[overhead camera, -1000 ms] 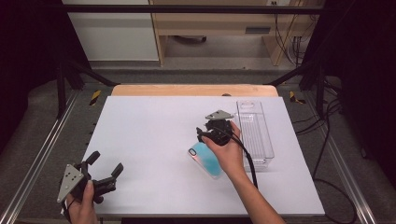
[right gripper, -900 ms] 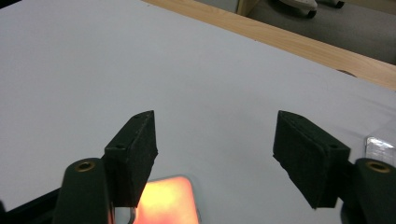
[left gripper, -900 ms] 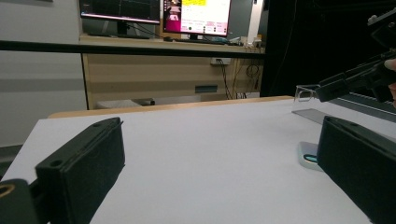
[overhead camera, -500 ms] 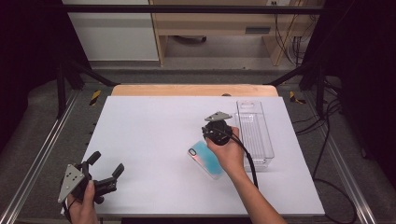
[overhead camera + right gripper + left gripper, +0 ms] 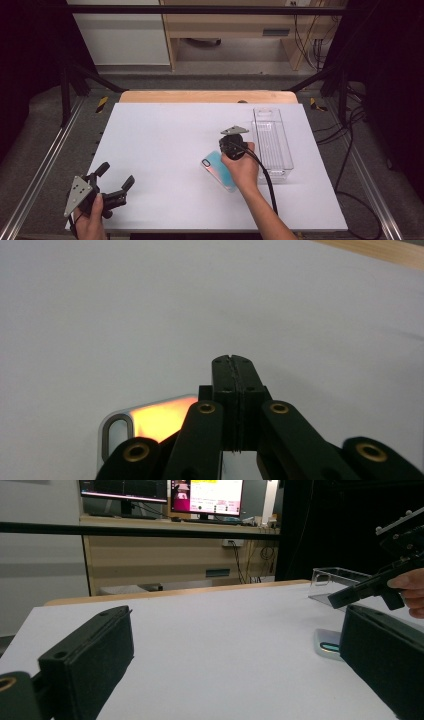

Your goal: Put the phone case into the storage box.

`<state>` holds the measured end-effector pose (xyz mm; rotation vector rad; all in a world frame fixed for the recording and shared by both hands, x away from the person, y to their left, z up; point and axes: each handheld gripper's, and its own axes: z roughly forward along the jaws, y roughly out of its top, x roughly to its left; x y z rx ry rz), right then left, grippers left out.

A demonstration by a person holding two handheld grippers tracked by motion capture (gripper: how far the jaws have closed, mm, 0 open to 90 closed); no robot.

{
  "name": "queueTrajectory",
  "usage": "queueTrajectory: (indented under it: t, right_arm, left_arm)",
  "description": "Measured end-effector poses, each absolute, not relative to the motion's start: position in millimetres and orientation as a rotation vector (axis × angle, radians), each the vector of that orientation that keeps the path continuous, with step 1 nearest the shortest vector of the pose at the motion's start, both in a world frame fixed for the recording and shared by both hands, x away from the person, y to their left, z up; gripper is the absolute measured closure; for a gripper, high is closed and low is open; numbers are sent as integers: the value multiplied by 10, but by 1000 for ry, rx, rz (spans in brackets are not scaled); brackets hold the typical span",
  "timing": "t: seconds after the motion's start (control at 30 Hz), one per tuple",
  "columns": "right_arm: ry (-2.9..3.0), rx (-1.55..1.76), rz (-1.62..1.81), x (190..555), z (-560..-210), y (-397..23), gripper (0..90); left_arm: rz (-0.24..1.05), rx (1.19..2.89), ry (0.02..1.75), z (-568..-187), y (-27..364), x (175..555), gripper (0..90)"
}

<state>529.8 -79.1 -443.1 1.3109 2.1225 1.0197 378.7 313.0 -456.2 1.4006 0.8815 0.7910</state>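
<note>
A phone case (image 5: 216,169) with a shimmering blue back lies flat on the white table, right of centre. My right gripper (image 5: 231,146) hovers just over its far end and points down at the table. Its jaws have just been closing and now stand shut, with nothing between them. In the right gripper view the shut tips (image 5: 234,363) sit above bare table, and the case (image 5: 157,419) glows orange at the lower left. My left gripper (image 5: 114,178) rests at the near left corner, open and empty. In the left gripper view its jaws frame the case (image 5: 327,645) and the right gripper (image 5: 380,586).
A clear plastic box (image 5: 272,145) stands lengthwise just right of my right hand, also seen as the clear box (image 5: 334,578) from the left gripper view. The white table top (image 5: 165,140) ends in a wooden strip (image 5: 207,96) at the back. Metal rails run along both sides.
My right gripper has sunk toward the phone case and its jaws have gone from apart to shut. The case and the left gripper have stayed where they were.
</note>
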Motion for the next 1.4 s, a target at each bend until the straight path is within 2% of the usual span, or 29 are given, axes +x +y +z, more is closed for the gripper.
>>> queueTrajectory:
  t: [0.53, 1.1, 1.4]
  right_arm:
    - [2041, 1378, 924, 5173, -4714, -791, 900]
    - [2047, 1412, 925, 5066, -4839, -882, 900]
    - [2125, 1362, 953, 4895, -4847, -895, 900]
  left_arm:
    - [787, 1401, 885, -4557, 3122, 3784, 9]
    - [786, 1407, 879, -4555, 3102, 3789, 10]
    - [787, 1416, 876, -4557, 3090, 3793, 10]
